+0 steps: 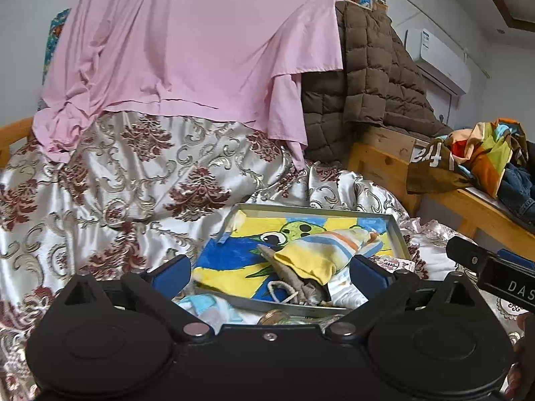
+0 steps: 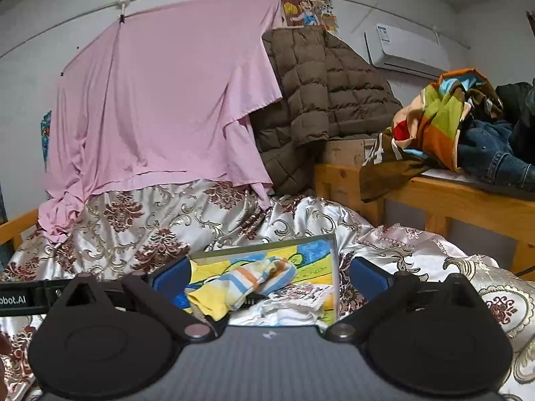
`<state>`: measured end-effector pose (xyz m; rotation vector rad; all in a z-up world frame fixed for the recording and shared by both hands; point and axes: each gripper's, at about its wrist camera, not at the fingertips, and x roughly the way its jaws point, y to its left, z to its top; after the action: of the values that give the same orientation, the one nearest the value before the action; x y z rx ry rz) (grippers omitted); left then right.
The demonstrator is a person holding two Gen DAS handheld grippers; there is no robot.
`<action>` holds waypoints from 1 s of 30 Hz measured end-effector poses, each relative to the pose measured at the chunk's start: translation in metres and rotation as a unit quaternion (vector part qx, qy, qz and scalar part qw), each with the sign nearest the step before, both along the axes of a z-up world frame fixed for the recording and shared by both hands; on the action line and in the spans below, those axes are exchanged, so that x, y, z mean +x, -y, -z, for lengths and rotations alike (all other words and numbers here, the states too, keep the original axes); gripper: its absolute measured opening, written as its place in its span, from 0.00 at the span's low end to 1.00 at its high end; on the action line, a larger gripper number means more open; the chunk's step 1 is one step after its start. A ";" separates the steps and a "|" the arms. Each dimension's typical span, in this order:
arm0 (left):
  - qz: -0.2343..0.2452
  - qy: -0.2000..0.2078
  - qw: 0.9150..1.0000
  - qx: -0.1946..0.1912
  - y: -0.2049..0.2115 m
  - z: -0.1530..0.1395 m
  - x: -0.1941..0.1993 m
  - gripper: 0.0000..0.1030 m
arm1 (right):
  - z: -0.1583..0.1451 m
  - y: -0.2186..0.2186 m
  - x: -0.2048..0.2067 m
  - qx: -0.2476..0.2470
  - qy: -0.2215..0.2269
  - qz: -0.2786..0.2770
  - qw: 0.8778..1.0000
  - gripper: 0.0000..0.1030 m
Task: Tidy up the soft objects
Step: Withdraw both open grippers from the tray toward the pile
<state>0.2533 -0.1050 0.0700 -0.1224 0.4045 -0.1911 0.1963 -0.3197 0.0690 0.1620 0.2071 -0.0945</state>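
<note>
Spread across the bed: satin bedspread (image 1: 110,180). On it, a metal tray (image 1: 398,230) with painted bottom. In the tray: striped sock (image 1: 321,250), crumpled, over a grey-brown pouch (image 1: 294,284); white printed cloth (image 2: 294,300) beside. Above: left tool (image 1: 271,272) and right tool (image 2: 271,275), both spread wide, gripping nothing.

We are reading "DAS" on right gripper (image 1: 495,272), "obot.AI" on left gripper (image 2: 23,297); brown cloth (image 1: 431,163) is showing white characters, unreadable.
</note>
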 end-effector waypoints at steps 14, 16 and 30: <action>-0.015 0.002 1.000 -0.008 -0.038 0.003 -0.055 0.99 | -0.003 -0.036 -0.045 -0.019 0.003 -0.017 1.000 1.00; -0.019 0.000 1.000 -0.011 -0.045 0.005 -0.060 0.99 | -0.002 -0.041 -0.049 -0.022 0.000 -0.019 1.000 1.00; -0.053 -0.026 0.998 -0.011 -0.093 0.032 -0.086 0.99 | 0.016 -0.083 -0.070 -0.054 -0.031 -0.048 0.997 1.00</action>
<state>0.1670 -0.0118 0.0376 -0.1702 0.4467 -0.0884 0.1260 -0.2363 0.0534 0.0413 0.2707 -0.0156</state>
